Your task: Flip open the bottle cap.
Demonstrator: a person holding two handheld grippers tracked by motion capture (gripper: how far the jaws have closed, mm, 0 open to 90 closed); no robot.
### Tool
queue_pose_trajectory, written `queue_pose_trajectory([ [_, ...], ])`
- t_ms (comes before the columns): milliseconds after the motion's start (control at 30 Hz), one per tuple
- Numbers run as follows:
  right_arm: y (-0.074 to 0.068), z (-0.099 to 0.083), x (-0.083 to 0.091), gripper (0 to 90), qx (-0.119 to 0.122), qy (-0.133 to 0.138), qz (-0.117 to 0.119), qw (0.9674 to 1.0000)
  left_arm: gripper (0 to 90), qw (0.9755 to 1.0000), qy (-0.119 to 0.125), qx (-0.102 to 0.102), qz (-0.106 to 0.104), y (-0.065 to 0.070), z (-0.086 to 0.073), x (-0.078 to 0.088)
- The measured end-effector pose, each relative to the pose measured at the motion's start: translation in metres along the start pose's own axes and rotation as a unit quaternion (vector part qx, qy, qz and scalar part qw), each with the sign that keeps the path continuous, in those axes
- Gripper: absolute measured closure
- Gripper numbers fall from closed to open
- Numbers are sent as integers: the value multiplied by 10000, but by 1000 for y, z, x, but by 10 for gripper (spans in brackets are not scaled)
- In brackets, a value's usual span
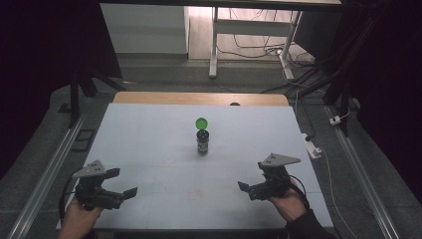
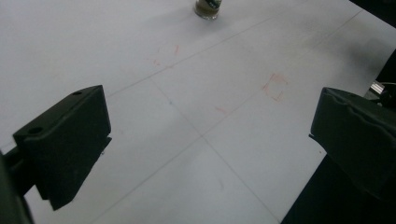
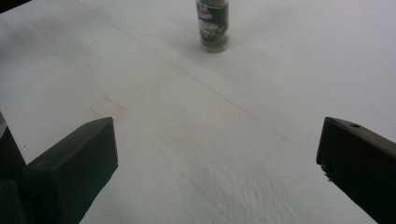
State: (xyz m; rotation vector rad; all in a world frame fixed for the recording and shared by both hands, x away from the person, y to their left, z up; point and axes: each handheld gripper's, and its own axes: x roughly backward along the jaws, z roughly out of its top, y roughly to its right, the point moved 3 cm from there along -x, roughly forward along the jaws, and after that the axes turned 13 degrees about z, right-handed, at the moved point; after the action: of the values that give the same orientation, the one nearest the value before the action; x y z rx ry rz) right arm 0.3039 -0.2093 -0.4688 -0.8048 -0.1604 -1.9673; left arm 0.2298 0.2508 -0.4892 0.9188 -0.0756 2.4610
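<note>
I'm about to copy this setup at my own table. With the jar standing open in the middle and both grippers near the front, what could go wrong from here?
1. The jar is narrow and stands upright, so a sideways nudge from either gripper could tip it.
2. Its green lid looks flipped open, so tipping might spill the contents onto the white table.
3. The left gripper and right gripper, both open, face inward; reaching together, they may collide at the jar.

The left gripper point(image 2: 210, 144) holds its two black jaws wide apart with nothing between them, above the white table surface point(image 2: 196, 107). Thin seam lines cross the surface, with faint red marks point(image 2: 274, 87) near them. The base of a small jar point(image 2: 208, 8) stands at the top edge, well apart from the jaws.
</note>
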Motion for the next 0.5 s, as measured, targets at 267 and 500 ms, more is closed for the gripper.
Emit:
queue_pose_trajectory([
  [267, 2, -27, 32, 0, -311, 140, -330, 9989, 0, 9995, -14, 212, 239, -8, -22, 17],
  [500, 5, -43, 49, 0, -555, 173, -474, 9972, 0, 9988, -93, 217, 429, -7, -32, 27],
])
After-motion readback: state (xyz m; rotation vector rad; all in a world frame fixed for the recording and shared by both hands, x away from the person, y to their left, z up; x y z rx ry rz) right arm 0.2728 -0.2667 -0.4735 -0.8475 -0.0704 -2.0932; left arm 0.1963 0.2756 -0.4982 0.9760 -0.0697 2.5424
